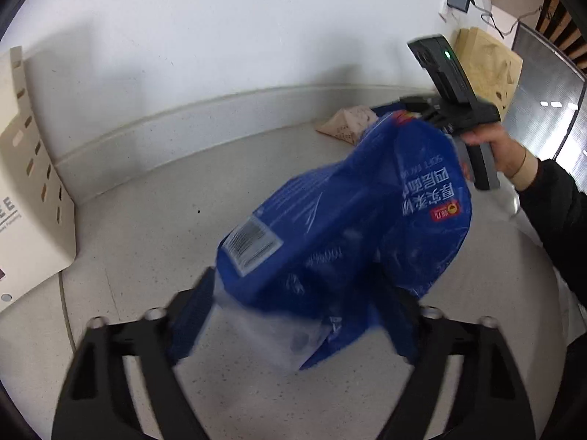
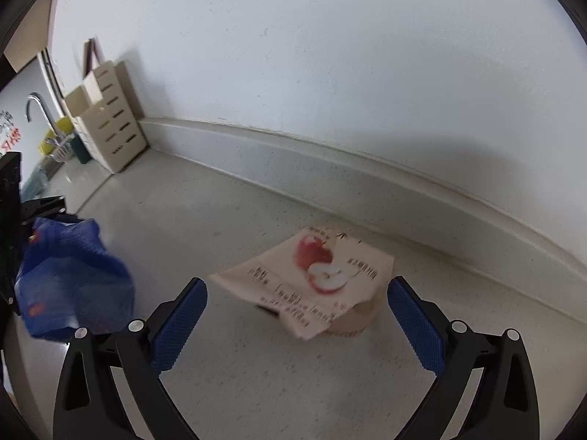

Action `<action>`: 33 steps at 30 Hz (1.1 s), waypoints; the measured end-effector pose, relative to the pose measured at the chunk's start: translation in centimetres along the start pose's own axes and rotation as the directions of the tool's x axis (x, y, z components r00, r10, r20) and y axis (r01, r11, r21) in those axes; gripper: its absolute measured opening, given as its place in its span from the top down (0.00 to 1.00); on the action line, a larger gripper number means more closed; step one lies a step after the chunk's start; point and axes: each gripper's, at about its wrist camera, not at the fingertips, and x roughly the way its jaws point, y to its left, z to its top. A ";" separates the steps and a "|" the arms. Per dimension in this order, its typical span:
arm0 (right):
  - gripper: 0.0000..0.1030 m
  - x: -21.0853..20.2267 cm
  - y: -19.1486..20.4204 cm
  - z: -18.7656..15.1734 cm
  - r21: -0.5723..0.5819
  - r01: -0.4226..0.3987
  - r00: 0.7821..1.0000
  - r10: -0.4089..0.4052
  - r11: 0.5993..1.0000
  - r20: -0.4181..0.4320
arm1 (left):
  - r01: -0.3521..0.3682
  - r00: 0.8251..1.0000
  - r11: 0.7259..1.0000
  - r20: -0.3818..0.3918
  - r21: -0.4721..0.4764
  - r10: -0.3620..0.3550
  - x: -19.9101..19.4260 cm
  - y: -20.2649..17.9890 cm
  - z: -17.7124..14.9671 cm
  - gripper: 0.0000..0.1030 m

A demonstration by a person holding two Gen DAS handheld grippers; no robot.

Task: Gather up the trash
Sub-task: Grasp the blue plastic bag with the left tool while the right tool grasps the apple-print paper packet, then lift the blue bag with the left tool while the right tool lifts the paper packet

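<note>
The left claw [image 1: 293, 315] has a blue plastic bag [image 1: 341, 227] between its fingers, the bag's lower edge and a clear patch lying in the gap; blur hides whether the pads actually press on it, so a grip cannot be told. The bag hangs just above the speckled bench [image 1: 146, 220]. In the right wrist view the right claw [image 2: 297, 315] stands wide and released, nothing between its blue pads [image 2: 176, 322]. Just ahead of it on the bench lies a cup with a peeled paper lid [image 2: 312, 282], near the backsplash, apart from the fingers.

The bag carries a white barcode sticker [image 1: 253, 242], a red logo patch and white Chinese characters seen upside down; they are too blurred to read. The lid shows red apples and small print, also unreadable.

A cream perforated rack [image 1: 33, 190] at the left is cut off by the frame, showing only the letters "EE". The person's hand [image 1: 502, 150] grips the right device's handle.
</note>
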 end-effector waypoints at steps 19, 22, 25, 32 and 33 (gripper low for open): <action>0.90 0.9 1.3 0.6 0.010 0.047 0.999 -0.048 0.999 0.018 | 0.015 0.995 0.996 0.096 0.092 -0.024 -1.9 -1.3 0.6 0.82; 0.91 -0.8 1.0 0.4 0.034 0.050 0.998 -0.052 0.998 0.047 | 0.006 0.995 0.994 0.102 0.106 -0.017 -2.7 -2.0 0.7 0.83; 0.91 -3.0 1.1 -0.3 0.034 0.066 0.997 -0.067 0.997 0.039 | 0.006 0.994 0.992 0.108 0.124 -0.019 -4.2 -3.1 0.3 0.83; 0.91 -8.5 3.7 -2.3 0.065 0.062 0.993 -0.068 0.996 0.095 | 0.025 0.996 0.998 0.087 0.054 -0.030 -9.6 -5.6 -1.4 0.83; 0.91 -9.4 4.4 -2.9 0.074 0.064 0.993 -0.071 0.995 0.092 | 0.006 0.996 0.999 0.090 0.045 -0.010 -10.3 -6.1 -1.9 0.83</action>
